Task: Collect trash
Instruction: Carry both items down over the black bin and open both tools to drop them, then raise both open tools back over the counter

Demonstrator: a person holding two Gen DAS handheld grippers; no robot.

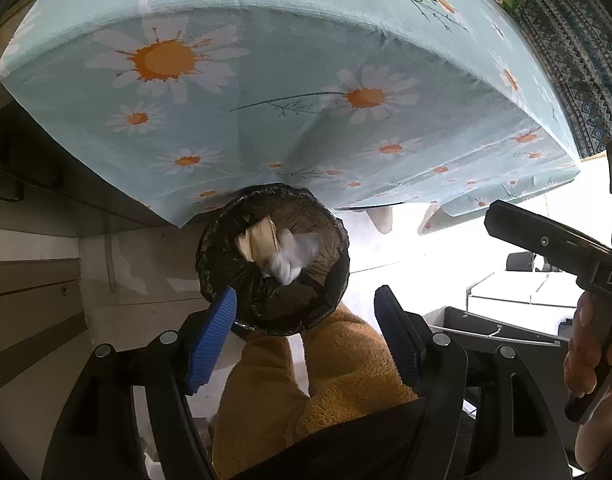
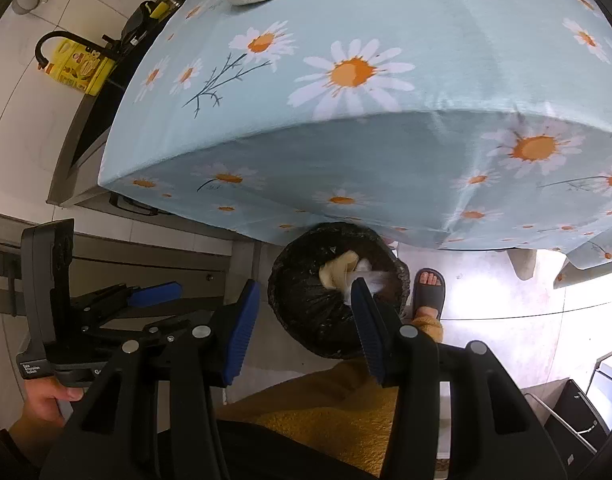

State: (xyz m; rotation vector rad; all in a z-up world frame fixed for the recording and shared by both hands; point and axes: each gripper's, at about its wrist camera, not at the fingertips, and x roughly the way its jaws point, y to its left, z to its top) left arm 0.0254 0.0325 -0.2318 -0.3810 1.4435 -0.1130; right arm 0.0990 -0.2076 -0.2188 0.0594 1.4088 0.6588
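A: Where's the trash, and which way does it lie?

B: In the bin (image 1: 272,258), a round tub lined with a crinkled black bag, mouth facing up. It stands on the floor at the hanging edge of the cloth (image 1: 266,80). Inside sit a beige crumpled paper (image 1: 258,238) and a white wad (image 1: 296,254), touching, the beige to the left. The beige one's long axis runs up-left to down-right in the right wrist view; the white one is too shapeless to give an axis.

A: The left gripper (image 1: 306,326)?

B: Its jaws stand apart with nothing between the ribbed blue pads (image 1: 212,342). It points steeply down over the bin's near rim.

A: And the right gripper (image 2: 306,326)?

B: Its jaws are also apart, nothing pinched. The right pad's tip overlaps the white wad in the view; contact I cannot tell.

A: Materials around?

B: The cloth is pale blue, smooth, printed with white daisies with orange centres, draped over the worktop. Below are fuzzy mustard trousers (image 1: 345,368). A foot in a grey slide sandal (image 2: 427,292) stands just right of the bin on glossy pale floor (image 2: 505,320).
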